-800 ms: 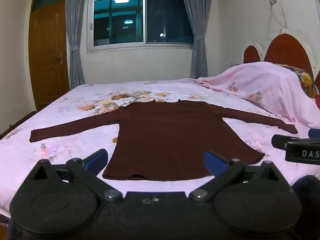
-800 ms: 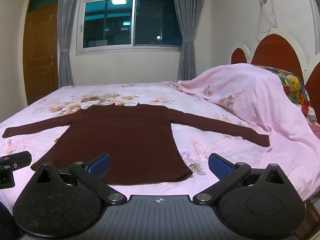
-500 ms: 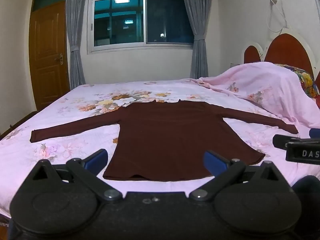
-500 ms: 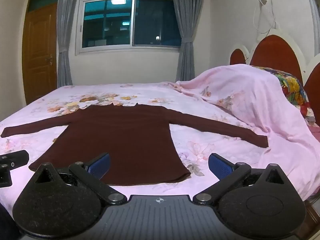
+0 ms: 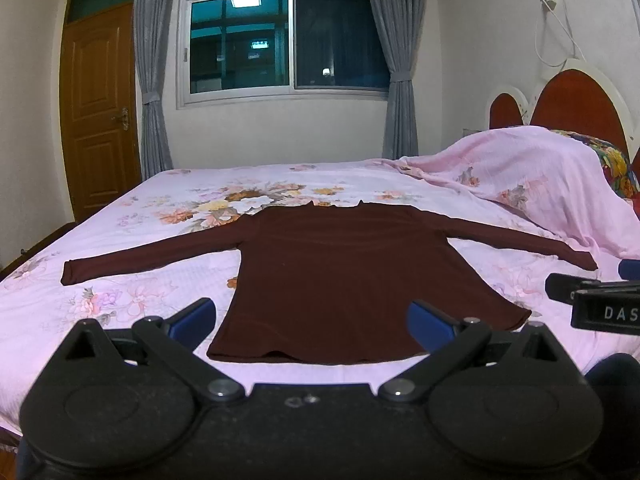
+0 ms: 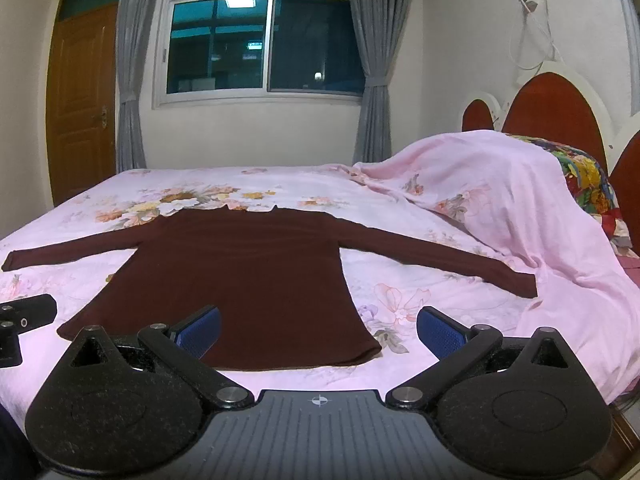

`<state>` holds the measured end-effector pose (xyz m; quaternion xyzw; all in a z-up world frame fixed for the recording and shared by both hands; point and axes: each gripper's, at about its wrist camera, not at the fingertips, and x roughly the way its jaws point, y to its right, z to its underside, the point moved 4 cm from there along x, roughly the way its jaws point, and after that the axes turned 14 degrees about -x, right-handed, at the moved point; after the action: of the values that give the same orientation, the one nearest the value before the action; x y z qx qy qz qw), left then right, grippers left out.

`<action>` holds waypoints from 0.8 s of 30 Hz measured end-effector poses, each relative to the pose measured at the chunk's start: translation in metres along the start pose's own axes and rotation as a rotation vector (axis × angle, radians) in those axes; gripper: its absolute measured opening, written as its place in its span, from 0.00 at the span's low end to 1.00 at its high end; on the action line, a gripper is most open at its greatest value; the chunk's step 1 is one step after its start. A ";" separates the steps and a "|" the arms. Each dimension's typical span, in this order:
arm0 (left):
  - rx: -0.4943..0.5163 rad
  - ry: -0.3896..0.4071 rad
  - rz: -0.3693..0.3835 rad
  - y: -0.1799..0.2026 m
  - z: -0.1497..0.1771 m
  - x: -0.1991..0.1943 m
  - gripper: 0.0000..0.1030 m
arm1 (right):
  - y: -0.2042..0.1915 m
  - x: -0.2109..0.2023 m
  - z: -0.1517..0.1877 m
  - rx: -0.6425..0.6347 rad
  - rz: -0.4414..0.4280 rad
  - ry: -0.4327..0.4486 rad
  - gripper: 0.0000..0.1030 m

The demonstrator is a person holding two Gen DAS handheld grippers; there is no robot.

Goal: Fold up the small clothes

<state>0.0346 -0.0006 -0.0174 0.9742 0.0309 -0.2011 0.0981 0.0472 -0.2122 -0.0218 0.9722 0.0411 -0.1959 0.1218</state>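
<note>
Maroon top (image 5: 344,276) flat on bed (image 5: 120,292), beyond both claws; left claw (image 5: 312,320), right claw (image 6: 318,330) spread, empty.

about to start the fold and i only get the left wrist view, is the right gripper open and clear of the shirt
observer: yes, the right gripper is wide open with nothing between its blue pads; it hovers at the near hem of the maroon shirt.
operator: ok, where does the right sleeve end
observer: its cuff lies flat right at the foot of the draped pink blanket; i can't tell whether they touch.
</note>
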 end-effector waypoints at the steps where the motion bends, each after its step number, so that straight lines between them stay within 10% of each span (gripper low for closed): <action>1: 0.000 0.000 -0.002 0.000 0.000 0.000 1.00 | -0.001 -0.001 -0.001 -0.004 0.000 0.003 1.00; 24: -0.010 -0.013 -0.006 -0.003 0.000 0.007 1.00 | -0.009 0.005 0.001 -0.019 -0.007 -0.007 1.00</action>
<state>0.0405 0.0021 -0.0206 0.9722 0.0342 -0.2077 0.1025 0.0504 -0.2038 -0.0264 0.9702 0.0460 -0.1991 0.1304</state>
